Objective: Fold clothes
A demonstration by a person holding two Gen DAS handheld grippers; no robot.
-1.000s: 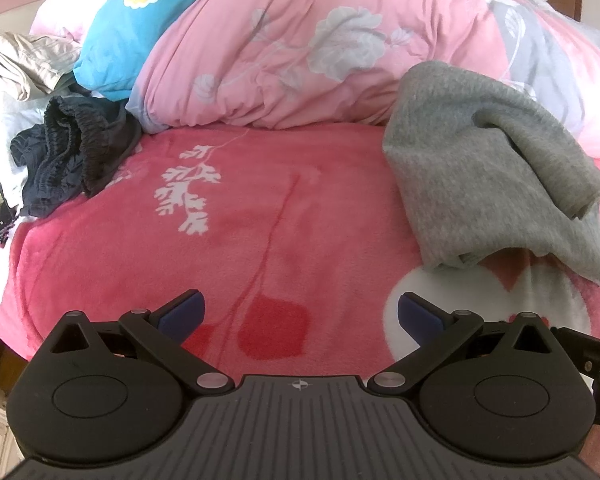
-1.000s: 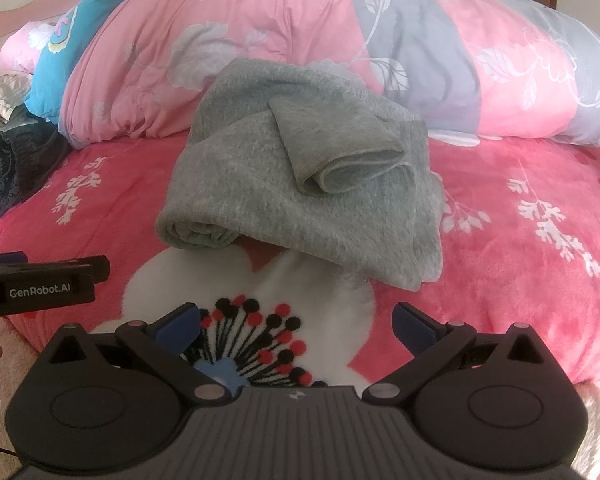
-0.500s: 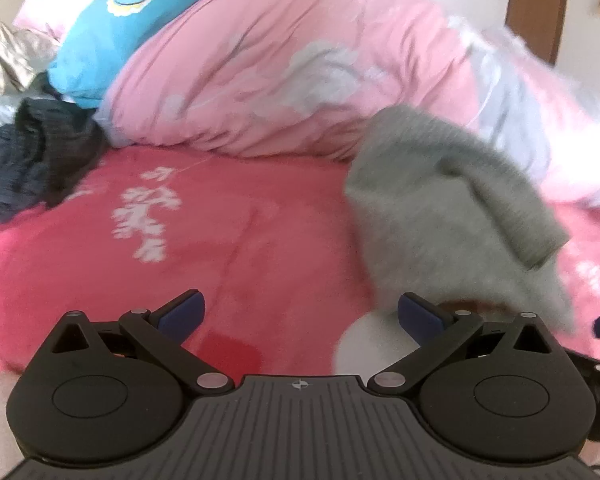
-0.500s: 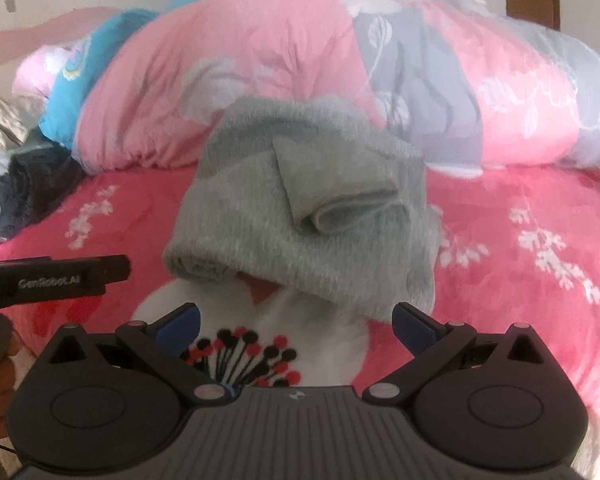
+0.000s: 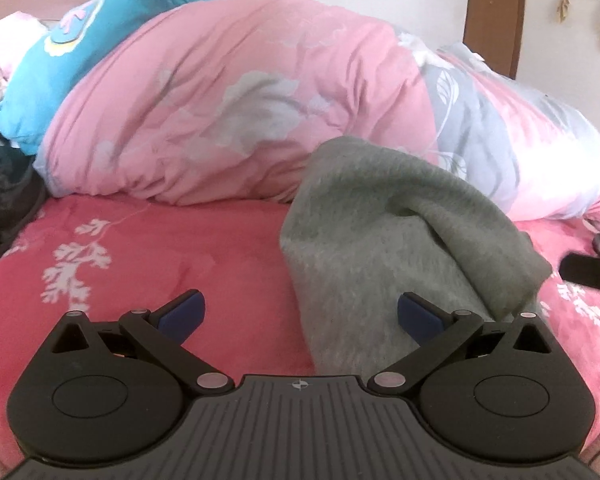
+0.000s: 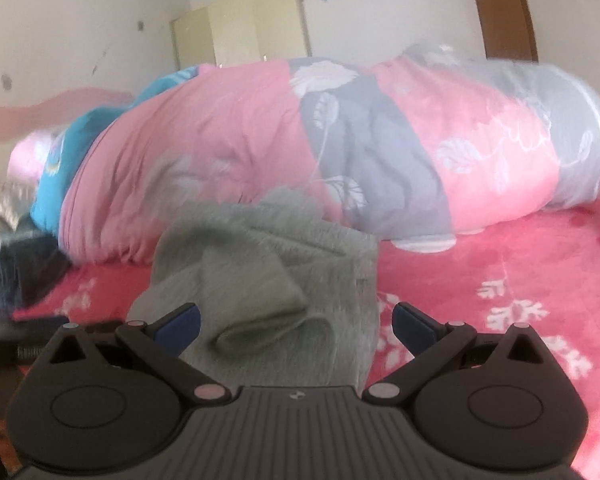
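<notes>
A grey fleece garment (image 5: 384, 240) lies crumpled on the red floral blanket (image 5: 172, 248), with a rolled sleeve across its top. In the left wrist view my left gripper (image 5: 299, 313) is open, its jaws straddling the garment's left edge, nothing between them. From the right wrist camera the same grey garment (image 6: 268, 276) fills the middle, and my right gripper (image 6: 296, 323) is open just in front of its rolled sleeve, holding nothing. The garment's near edge is hidden behind both gripper bodies.
A bulky pink and grey quilt (image 5: 260, 100) is piled behind the garment, with a blue pillow (image 5: 84, 48) at the far left. Dark clothes (image 6: 28, 276) lie at the bed's left edge. A cream wardrobe (image 6: 240, 32) and brown door (image 6: 500, 8) stand behind.
Both grippers have dropped lower and moved in toward the grey garment, which now looms closer. Both views tilted up, showing the room behind. Jaws stayed open.
</notes>
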